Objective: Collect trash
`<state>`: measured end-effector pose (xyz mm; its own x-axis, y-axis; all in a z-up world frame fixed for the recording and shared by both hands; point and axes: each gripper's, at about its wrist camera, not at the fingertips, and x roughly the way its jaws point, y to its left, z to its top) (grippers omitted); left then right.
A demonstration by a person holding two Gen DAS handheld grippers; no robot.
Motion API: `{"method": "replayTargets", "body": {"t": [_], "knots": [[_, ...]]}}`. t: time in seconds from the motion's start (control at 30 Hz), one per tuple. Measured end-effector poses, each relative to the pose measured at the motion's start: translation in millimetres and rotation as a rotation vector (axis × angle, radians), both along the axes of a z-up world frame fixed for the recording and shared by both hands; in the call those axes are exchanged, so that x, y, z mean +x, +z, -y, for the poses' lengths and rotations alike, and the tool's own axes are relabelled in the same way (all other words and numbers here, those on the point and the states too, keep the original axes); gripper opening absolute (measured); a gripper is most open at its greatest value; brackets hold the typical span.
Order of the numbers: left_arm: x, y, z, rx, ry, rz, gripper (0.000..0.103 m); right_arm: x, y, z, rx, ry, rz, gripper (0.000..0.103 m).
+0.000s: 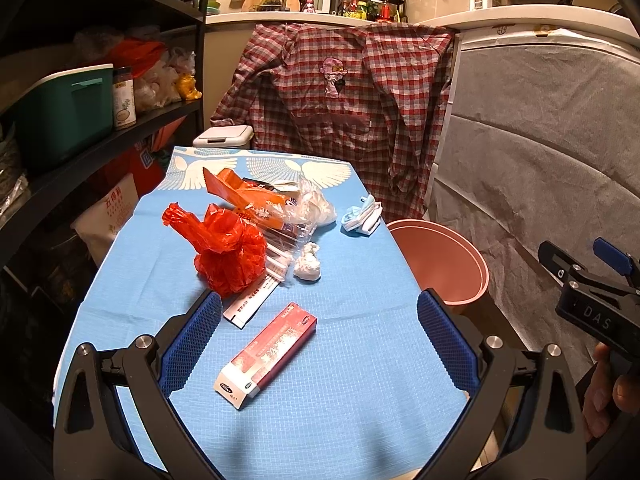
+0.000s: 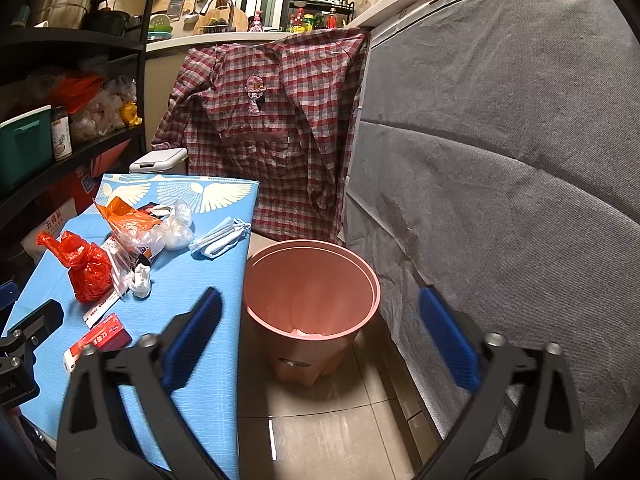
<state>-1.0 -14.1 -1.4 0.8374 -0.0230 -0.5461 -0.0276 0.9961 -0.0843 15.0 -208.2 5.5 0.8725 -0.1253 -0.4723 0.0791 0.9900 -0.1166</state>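
Trash lies on a blue-clothed table (image 1: 340, 360): a red-and-white carton (image 1: 267, 355), a knotted red plastic bag (image 1: 228, 246), an orange wrapper (image 1: 248, 200), a white paper wad (image 1: 307, 267), a clear bag (image 1: 316, 204) and a blue face mask (image 1: 362, 220). My left gripper (image 1: 319, 322) hovers open over the carton, touching nothing. My right gripper (image 2: 320, 322) is open and empty above the pink bin (image 2: 312, 280), which stands on the floor right of the table; something pale lies at its bottom. The same red bag (image 2: 88, 266) and mask (image 2: 220, 238) show in the right wrist view.
A dark shelf unit (image 1: 100, 120) with a green box and jars lines the left side. A checked shirt (image 1: 344, 112) hangs behind the table, beside a small white lidded bin (image 1: 224, 136). A grey covered slab (image 2: 500, 160) stands close on the right. The floor is tiled (image 2: 340, 432).
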Motion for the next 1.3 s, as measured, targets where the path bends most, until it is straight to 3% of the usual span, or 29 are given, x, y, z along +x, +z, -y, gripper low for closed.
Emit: {"method": "replayTargets", "body": {"t": [0.8, 1.1, 1.3], "knots": [[-4, 7, 1, -0.005, -0.031, 0.026, 0.093, 2, 3, 2, 0.011, -0.007, 0.016, 0.096], [9, 26, -25, -0.006, -0.012, 0.026, 0.081, 16, 25, -11, 0.070, 0.053, 0.042, 0.077], [34, 62, -56, 0.027, -0.038, 0.055, 0.077, 40, 54, -22, 0.099, 0.112, 0.066, 0.064]]}}
